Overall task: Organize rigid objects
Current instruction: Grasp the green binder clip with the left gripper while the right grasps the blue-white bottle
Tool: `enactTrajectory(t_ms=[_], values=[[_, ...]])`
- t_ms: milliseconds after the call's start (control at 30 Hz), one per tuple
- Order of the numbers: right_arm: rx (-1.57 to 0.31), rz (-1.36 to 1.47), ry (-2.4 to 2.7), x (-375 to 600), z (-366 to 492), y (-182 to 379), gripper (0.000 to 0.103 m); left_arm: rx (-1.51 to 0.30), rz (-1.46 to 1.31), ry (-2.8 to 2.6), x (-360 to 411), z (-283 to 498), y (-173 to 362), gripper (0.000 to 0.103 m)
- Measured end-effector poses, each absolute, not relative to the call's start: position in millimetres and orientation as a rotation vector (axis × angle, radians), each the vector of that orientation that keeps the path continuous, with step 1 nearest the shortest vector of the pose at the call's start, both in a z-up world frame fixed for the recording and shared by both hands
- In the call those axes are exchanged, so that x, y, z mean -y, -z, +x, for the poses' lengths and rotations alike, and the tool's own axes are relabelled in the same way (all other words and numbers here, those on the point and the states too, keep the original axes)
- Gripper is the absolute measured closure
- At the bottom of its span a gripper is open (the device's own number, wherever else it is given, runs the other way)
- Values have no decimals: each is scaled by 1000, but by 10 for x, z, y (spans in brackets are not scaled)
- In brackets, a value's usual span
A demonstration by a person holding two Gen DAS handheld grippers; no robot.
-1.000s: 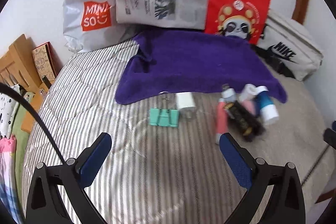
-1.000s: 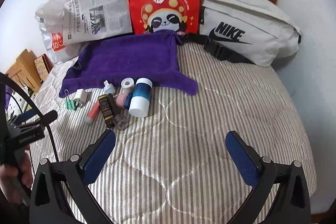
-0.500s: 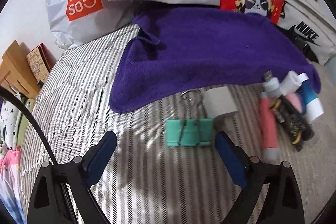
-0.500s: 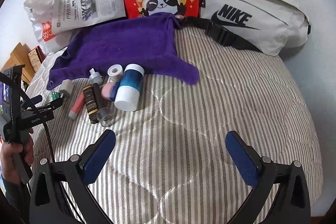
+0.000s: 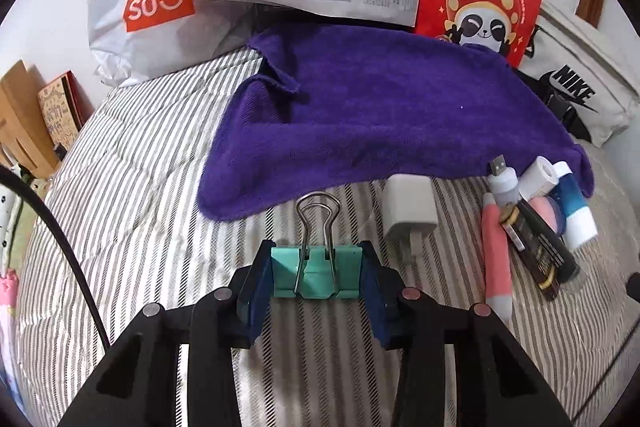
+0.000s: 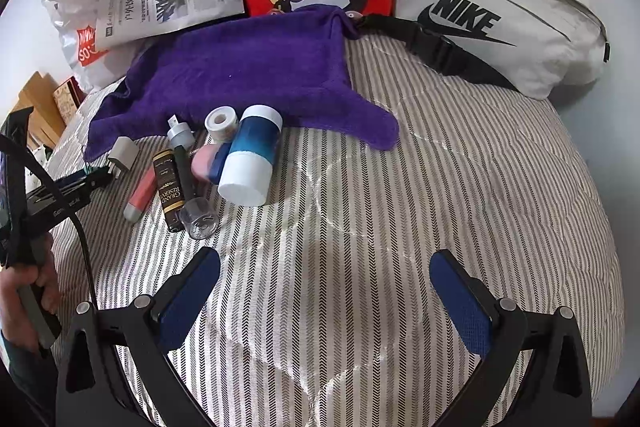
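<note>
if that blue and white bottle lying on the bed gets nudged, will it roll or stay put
The blue and white bottle looks round and lies on its side, so it would probably roll. The soft striped quilt and the pink case beside it may slow it.

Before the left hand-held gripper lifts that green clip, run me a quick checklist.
1. Binder clip between the left hand-held gripper pads: ok, jaws closing.
2. Grip centred on clip body: ok.
3. Pads firmly pressing: cannot tell.
4. White charger apart from clip: ok.
5. Purple towel bare for placing: ok.
6. Right hand-held gripper open, empty, away from clutter: ok.
</note>
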State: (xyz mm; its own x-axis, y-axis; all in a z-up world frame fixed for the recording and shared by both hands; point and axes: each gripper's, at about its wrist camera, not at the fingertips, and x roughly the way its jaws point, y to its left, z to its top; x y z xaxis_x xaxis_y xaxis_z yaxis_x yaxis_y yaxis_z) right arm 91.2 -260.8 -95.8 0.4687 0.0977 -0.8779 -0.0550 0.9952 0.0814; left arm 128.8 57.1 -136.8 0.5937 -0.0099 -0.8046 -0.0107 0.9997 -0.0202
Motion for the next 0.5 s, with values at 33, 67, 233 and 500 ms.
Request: enactTrajectory(t_ms=[33, 67, 233, 500], values=[[-1079, 44, -93, 2614, 912, 965, 0, -934, -30, 2, -596, 1269, 1369, 64], [-1080, 45, -91, 2618, 917, 974, 0, -931, -31, 10, -610, 1256, 1369, 64], [-1087, 57, -94, 2605, 945, 1013, 0, -921, 0, -10, -567, 1267, 1388, 64], [-1045, 157, -164, 2513, 1130, 950, 2, -915, 4, -7, -579, 1253, 1394, 64]])
